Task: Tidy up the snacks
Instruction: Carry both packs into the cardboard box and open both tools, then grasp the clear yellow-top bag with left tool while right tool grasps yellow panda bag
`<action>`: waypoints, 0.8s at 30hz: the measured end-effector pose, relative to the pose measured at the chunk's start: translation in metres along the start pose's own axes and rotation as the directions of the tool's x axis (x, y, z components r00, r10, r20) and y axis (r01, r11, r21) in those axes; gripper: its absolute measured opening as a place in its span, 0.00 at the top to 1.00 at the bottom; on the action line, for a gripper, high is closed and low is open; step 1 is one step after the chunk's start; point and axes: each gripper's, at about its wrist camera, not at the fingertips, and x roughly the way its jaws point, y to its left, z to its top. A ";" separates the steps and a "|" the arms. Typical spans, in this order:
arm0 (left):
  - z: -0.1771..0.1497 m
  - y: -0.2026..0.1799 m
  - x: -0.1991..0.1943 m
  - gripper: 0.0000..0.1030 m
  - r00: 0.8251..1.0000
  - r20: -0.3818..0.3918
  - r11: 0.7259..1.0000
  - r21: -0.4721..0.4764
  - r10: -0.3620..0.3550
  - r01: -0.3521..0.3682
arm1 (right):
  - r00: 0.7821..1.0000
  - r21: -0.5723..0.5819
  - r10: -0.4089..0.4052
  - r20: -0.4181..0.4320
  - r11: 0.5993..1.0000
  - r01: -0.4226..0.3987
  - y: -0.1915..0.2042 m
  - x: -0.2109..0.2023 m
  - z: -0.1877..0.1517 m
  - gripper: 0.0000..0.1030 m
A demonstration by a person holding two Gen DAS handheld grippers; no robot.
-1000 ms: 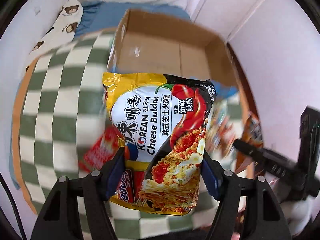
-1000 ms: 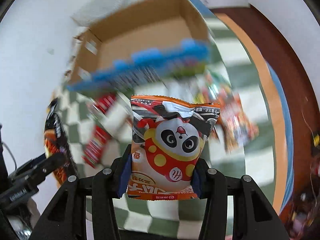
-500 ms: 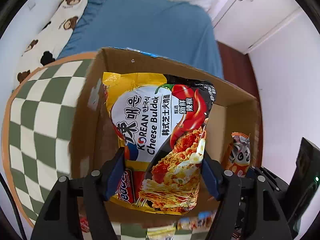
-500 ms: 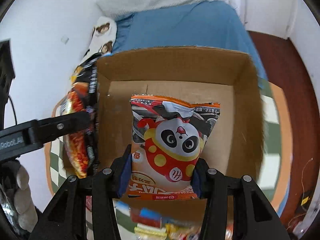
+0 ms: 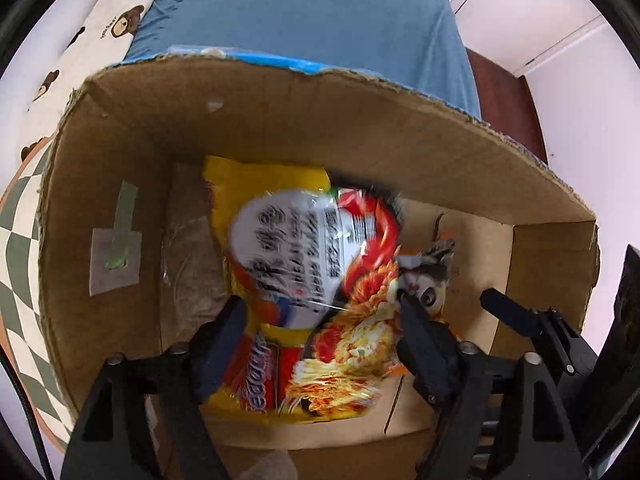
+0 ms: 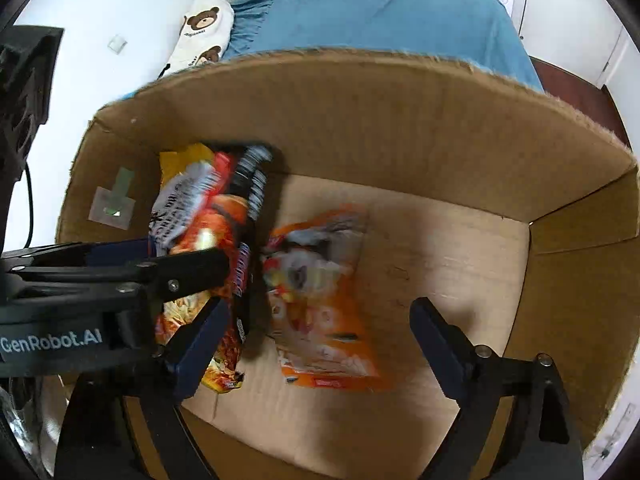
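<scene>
Blue bedspread [image 5: 312, 12] behind cardboard box [image 5: 360, 120]. L gripper [image 5: 320, 324] jaws just opened, noodle packet [image 5: 304, 280] loose between them, inside box. R gripper [image 6: 320, 320] jaws just spread wide, holding nothing; panda snack bag [image 6: 320, 300] blurred, on box floor.

Both packs are inside the cardboard box [image 6: 400, 128] now: noodle packet [image 6: 192, 216] on the left, panda snack bag [image 6: 320, 280] just right of it, bed [image 6: 380, 12] behind.
</scene>
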 end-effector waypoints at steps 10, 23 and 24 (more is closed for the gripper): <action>-0.033 -0.007 -0.041 0.17 0.984 0.168 0.996 0.042 0.066 -0.074 | 0.998 0.077 -0.037 0.044 0.996 0.033 -0.024 -0.015 -0.008 0.09; -0.113 -0.021 -0.110 0.17 0.929 0.363 0.987 0.104 0.076 -0.121 | 0.968 0.101 -0.121 0.220 0.990 0.101 0.016 -0.113 -0.097 0.09; -0.117 -0.022 -0.114 0.17 0.928 0.366 0.987 0.106 0.071 -0.118 | 0.965 0.103 -0.127 0.231 0.989 0.105 0.020 -0.118 -0.103 0.09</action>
